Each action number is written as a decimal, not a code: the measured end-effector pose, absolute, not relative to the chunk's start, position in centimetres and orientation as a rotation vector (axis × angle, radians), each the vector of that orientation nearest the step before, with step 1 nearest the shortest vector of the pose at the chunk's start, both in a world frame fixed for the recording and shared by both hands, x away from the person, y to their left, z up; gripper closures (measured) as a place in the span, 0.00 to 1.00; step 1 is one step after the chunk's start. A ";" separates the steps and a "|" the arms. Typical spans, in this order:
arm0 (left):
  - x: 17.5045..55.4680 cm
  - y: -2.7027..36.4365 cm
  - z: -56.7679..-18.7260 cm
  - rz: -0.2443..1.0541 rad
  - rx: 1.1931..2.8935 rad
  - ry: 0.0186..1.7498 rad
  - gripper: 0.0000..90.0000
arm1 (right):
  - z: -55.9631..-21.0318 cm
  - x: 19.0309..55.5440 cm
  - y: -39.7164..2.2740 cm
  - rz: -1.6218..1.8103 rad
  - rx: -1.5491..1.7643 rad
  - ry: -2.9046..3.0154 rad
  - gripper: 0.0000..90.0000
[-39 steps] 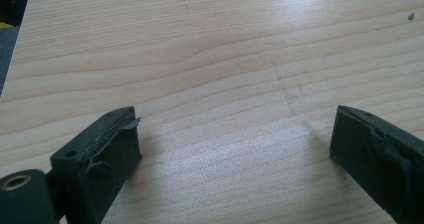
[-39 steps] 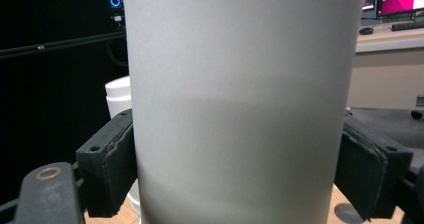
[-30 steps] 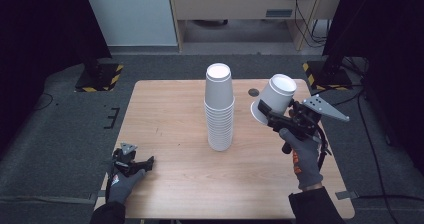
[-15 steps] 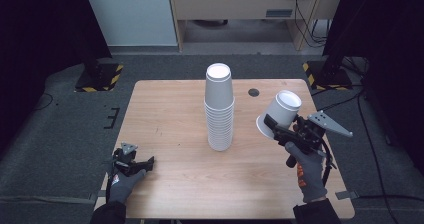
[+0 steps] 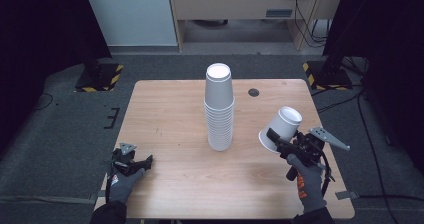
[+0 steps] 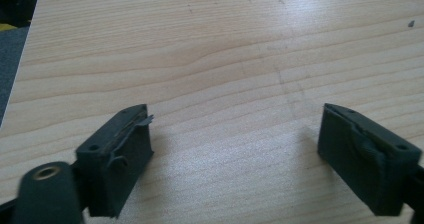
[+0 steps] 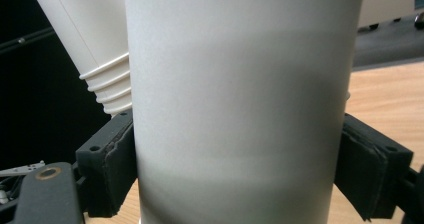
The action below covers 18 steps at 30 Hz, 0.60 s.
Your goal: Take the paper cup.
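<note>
**Single cup off the stack, on its way down**

While the tall cup stack point(image 5: 219, 109) stands near the middle of the tabletop point(image 5: 165, 109), the high view has my right hand-held gripper point(image 5: 276, 138) holding one white paper cup point(image 5: 281, 129) to the right of the stack, tilted, bottom up, clear of the wood. I judge this the setting-down step: next I need to level the cup and lower it onto bare wood, well apart from the stack, before letting go. My left hand-held gripper point(image 5: 142, 162) rests at the near left edge. Dark floor, striped weights and cables ring the stack's table.

Left gripper view: jaws spread, having just been closing a little, nothing between them, bare wood grain.

Right gripper view: both pads point(image 7: 112, 159) pinch the cup's wall point(image 7: 240, 109); the stack point(image 7: 95, 39) leans behind.
</note>
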<state>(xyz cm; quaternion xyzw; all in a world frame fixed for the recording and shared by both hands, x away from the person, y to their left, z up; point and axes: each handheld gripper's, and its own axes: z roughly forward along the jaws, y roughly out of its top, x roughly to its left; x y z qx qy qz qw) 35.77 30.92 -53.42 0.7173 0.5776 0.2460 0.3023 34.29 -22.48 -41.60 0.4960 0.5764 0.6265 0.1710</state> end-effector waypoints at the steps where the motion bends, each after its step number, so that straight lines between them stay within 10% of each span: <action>1: 35.7 31.0 -53.4 0.653 1.904 1.530 0.20 | -41.8 34.3 -22.5 1.792 1.422 1.629 0.18; 18: 35.2 30.9 -52.2 0.692 1.866 1.421 0.37 | -43.7 34.0 -24.0 1.903 1.588 1.496 0.18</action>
